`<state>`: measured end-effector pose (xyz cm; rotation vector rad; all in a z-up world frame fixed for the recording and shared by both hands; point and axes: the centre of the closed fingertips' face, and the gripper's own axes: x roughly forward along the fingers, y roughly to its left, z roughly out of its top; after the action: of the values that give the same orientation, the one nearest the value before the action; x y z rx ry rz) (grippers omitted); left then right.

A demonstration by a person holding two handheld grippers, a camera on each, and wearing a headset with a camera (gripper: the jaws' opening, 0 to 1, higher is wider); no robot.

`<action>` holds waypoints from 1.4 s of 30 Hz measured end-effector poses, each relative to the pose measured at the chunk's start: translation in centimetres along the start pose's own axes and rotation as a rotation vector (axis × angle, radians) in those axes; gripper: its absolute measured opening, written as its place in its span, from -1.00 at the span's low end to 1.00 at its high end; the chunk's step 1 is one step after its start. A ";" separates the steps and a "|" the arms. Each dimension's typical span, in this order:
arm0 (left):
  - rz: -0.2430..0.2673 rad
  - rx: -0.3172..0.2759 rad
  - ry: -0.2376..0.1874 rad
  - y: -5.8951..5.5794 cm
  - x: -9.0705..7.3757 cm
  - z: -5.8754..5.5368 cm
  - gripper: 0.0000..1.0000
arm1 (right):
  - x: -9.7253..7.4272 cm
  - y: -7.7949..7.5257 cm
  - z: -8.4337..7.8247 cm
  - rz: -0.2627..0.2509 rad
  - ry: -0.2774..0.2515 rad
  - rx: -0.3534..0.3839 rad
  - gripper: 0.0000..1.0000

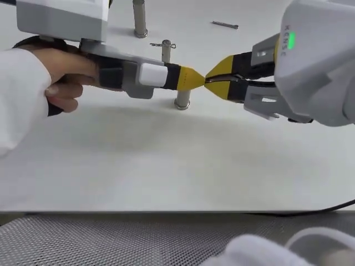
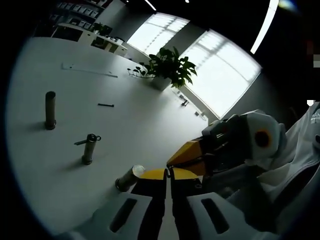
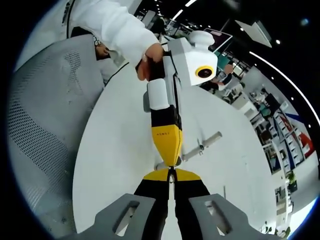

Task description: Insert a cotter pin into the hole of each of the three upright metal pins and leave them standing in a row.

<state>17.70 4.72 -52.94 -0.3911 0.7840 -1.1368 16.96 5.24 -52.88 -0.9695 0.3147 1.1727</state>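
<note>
Mid-frame in the head view, the left tongs [image 1: 197, 79] reach in from the left, held by a hand [image 1: 65, 77] in a white sleeve. The right tongs [image 1: 213, 82] come in from the right, and the yellow tips meet point to point. Both pairs are pressed together. Whether anything thin is pinched where they meet cannot be told.

Just behind the meeting point, the nearest metal pin [image 1: 182, 100] stands upright on the white bench [image 1: 166, 160]. Above it in the frame, the middle metal pin [image 1: 166, 50] carries a cotter pin [image 1: 162, 45] through its top. The far metal pin [image 1: 140, 18] stands at the upper edge. A loose cotter pin [image 1: 224, 24] lies flat on the bench at the upper right, well apart from the three.

In the left gripper view, the three run up the left side of the frame.
</note>
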 end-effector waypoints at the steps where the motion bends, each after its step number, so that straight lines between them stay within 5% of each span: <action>1: 0.000 0.001 -0.001 0.0 0.0 0.0 -1.00 | 0.0 0.0 0.0 -0.001 -0.001 -0.001 -1.00; 13: 0.006 -0.016 0.000 -0.1 -0.1 0.0 -1.00 | -0.3 0.0 -0.8 -0.010 0.017 0.028 -1.00; 18: 0.014 -0.006 0.015 0.0 -0.3 -0.3 -1.00 | -0.4 0.0 -0.5 -0.006 -0.024 0.094 -0.95; 19: 0.015 -0.001 0.017 0.0 -0.3 -0.4 -1.00 | -0.4 0.2 -1.1 0.022 -0.008 0.099 -0.93; 25: 0.016 0.043 0.031 -0.2 -0.5 -0.9 -1.00 | -0.5 1.3 -0.9 0.113 -0.083 0.349 -0.79; 27: 0.011 0.067 0.034 -0.4 -0.6 -0.9 -1.00 | -0.5 0.8 -0.3 0.131 -0.158 0.482 -0.71; 29: -0.022 0.078 0.032 -1.0 -0.7 -0.9 -1.00 | -0.6 0.4 -0.5 0.132 -0.170 0.527 -0.70; 36: -0.080 0.246 0.000 -2.5 -1.3 -0.1 -1.00 | -1.1 0.2 -0.2 0.215 -0.225 0.654 -0.61; 42: -0.106 0.452 0.001 -3.1 -1.8 -0.2 -1.00 | -1.2 1.1 -0.3 0.271 -0.216 0.647 -0.64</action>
<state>15.16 5.20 -50.48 -0.0532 0.4896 -1.3727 15.63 4.29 -52.76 -0.2363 0.6173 1.2894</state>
